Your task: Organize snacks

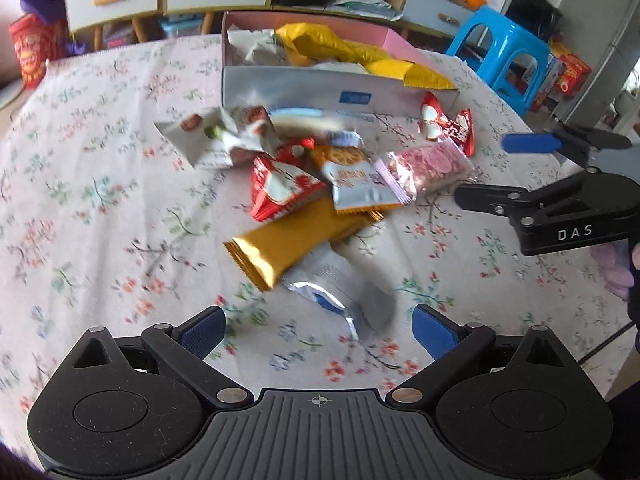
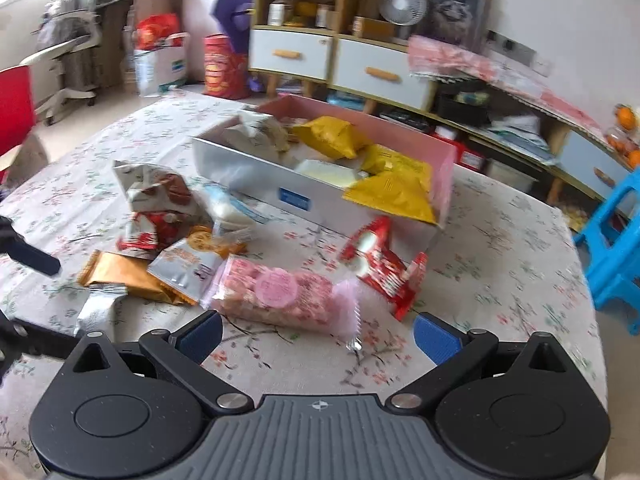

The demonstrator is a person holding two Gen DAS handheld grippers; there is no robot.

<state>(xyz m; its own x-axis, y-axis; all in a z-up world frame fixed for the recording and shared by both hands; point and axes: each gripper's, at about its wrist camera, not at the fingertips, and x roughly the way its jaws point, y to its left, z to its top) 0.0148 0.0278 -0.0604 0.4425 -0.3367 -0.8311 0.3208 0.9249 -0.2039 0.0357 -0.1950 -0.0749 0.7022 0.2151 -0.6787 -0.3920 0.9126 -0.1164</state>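
Left black two-finger gripper [image 1: 319, 330] hovers spread wide, empty, low-centre; right black gripper [image 2: 318, 334] likewise released over the pink translucent snack packet [image 2: 280, 294].

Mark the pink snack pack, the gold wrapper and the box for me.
pink snack pack [image 2: 280, 296], right wrist view, its round pink label.
gold wrapper [image 1: 276, 244], left wrist view, middle of its face.
box [image 2: 256, 176], right wrist view, its silver front wall.

The right gripper [image 2: 318, 338] hangs with jaws wide apart and empty over the floral surface [image 2: 500, 272]. At 12 o'clock, near it, lies a pink snack packet [image 2: 280, 294]; beyond, an open box [image 2: 256, 178] holds yellow bags [image 2: 394, 192].
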